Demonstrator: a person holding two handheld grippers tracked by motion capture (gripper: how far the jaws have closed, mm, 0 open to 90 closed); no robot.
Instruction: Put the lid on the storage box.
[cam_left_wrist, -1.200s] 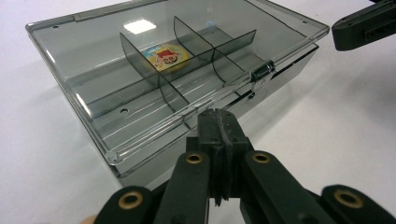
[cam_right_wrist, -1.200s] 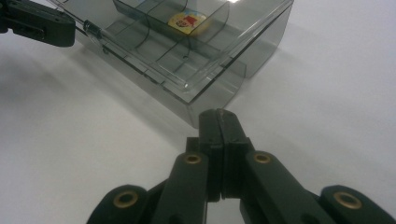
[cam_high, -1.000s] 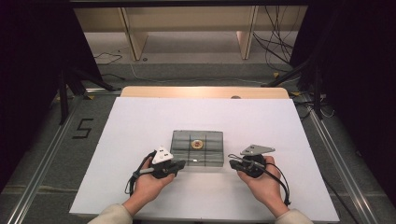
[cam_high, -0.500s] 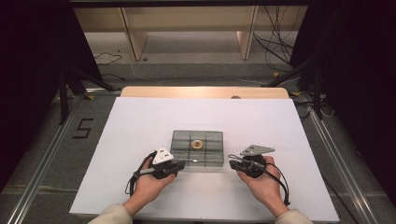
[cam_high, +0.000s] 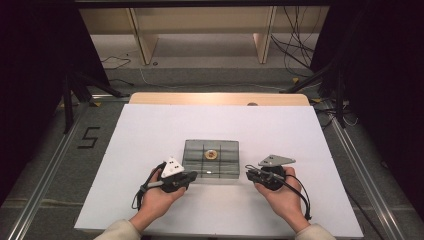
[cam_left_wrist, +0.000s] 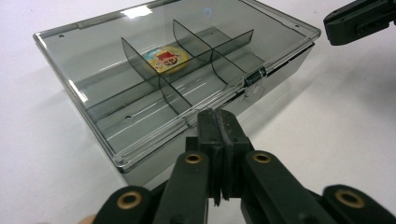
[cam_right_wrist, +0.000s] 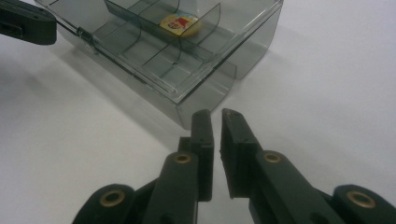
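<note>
One desk, white top, is carrying one smoked clear compartment box, sitting between the two hand-held grippers, lid down. Left hand-held gripper is sitting just off the box's near left corner, jaws pressed together on nothing; from its own view the box is lying directly ahead and slightly left, with the front latch ahead to the right. Right hand-held gripper is hovering near the near right corner, jaws almost closed with a thin slit showing between them, empty; from its view the box corner is lying just ahead. Looks like the step is opening the lid: I'd be bracing the box body with one hand-held gripper while the other is working the latch, pushing low and straight so the light box isn't sliding on the smooth top. Dividers are splitting the box into what looks like six cells. One round printed badge is lying flat in a rear middle cell, far side from both hand-held grippers. Count: two hand-held grippers, one box, one latch, one badge.
</note>
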